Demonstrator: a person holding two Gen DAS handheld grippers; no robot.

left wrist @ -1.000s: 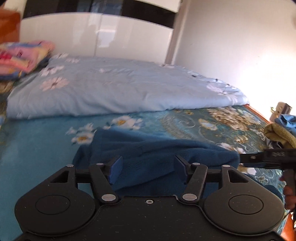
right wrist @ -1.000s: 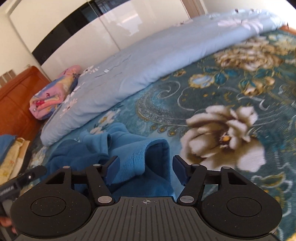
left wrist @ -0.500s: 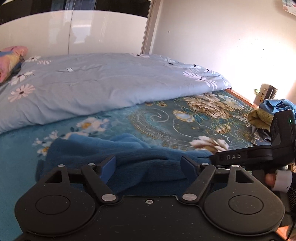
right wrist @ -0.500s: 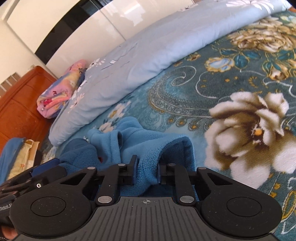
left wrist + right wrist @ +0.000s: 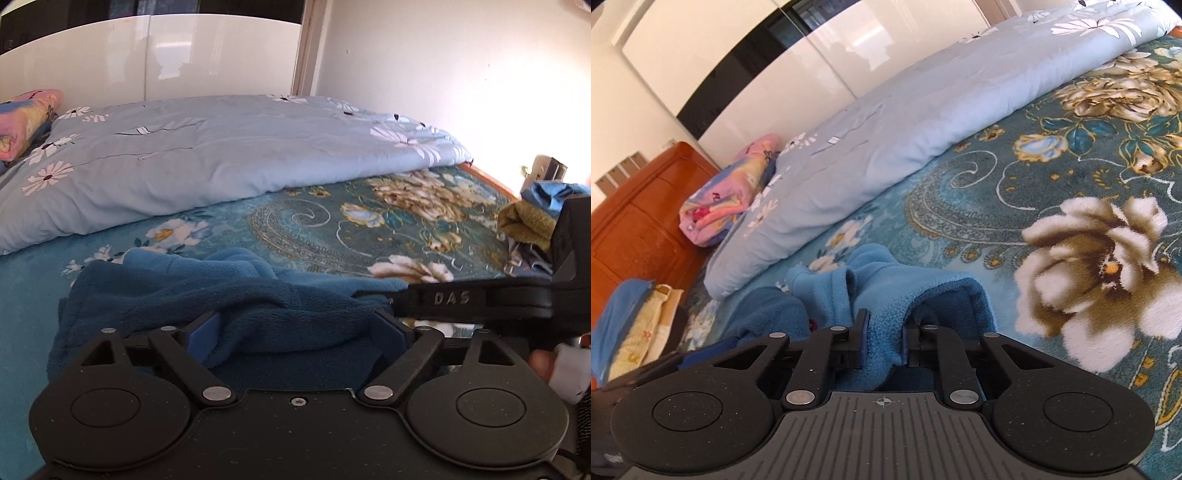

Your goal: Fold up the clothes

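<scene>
A: What is the cloth like?

B: A blue fleece garment [image 5: 229,306], soft and nappy, lies bunched in thick folds on the bed's plush floral blanket [image 5: 332,221]. Behind it lies a smooth pale-blue quilt [image 5: 207,155] printed with white daisies.

A: Any writing?

B: "DAS" in raised letters on the black side of the right gripper [image 5: 882,341], seen from the left wrist.

A: And the grippers?

B: The right one is clamped on a raised fold of the fleece. The left gripper [image 5: 295,332] has its fingers wide apart, with fleece bulging between the blue pads [image 5: 203,336].
</scene>
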